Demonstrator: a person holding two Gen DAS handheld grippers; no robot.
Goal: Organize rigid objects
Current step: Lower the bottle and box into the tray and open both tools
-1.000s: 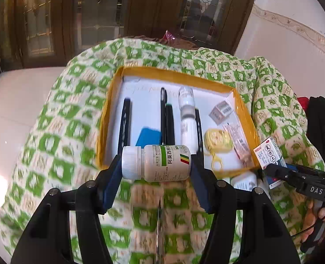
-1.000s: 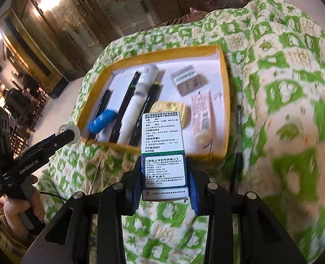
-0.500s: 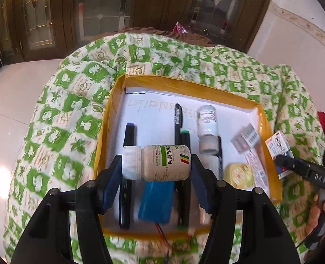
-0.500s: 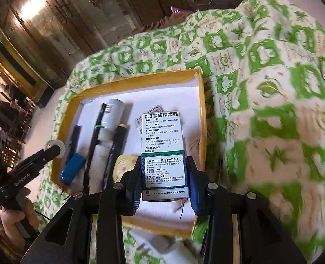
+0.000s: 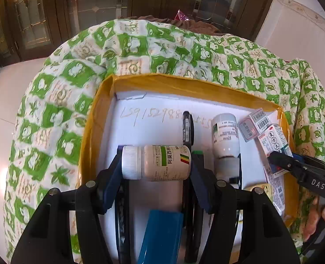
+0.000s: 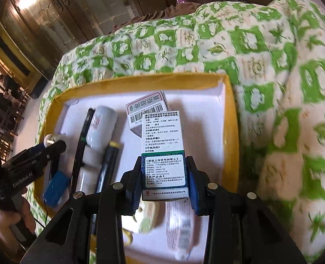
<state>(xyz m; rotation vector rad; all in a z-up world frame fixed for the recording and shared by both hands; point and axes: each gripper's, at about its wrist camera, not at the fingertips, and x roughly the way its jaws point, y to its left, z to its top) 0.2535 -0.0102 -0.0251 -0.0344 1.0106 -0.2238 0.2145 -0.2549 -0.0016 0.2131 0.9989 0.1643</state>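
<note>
My left gripper (image 5: 155, 165) is shut on a white pill bottle (image 5: 155, 162) lying crosswise, held over the left middle of the yellow-rimmed tray (image 5: 184, 85). My right gripper (image 6: 164, 176) is shut on a green and white medicine box (image 6: 162, 151), held over the tray's right side (image 6: 230, 118). The right gripper and its box also show in the left wrist view (image 5: 276, 149). The left gripper also shows in the right wrist view (image 6: 52, 145).
The tray holds black pens (image 5: 187, 127), a white bottle (image 5: 225, 136), a small grey barcoded box (image 6: 147, 107), a blue object (image 5: 162, 235), a yellow item (image 6: 147, 217) and a tube (image 6: 180, 224). A green patterned cloth (image 5: 52, 132) surrounds the tray.
Both grippers have moved forward from the cloth in front of the tray to above the tray's inside, each still holding its item.
</note>
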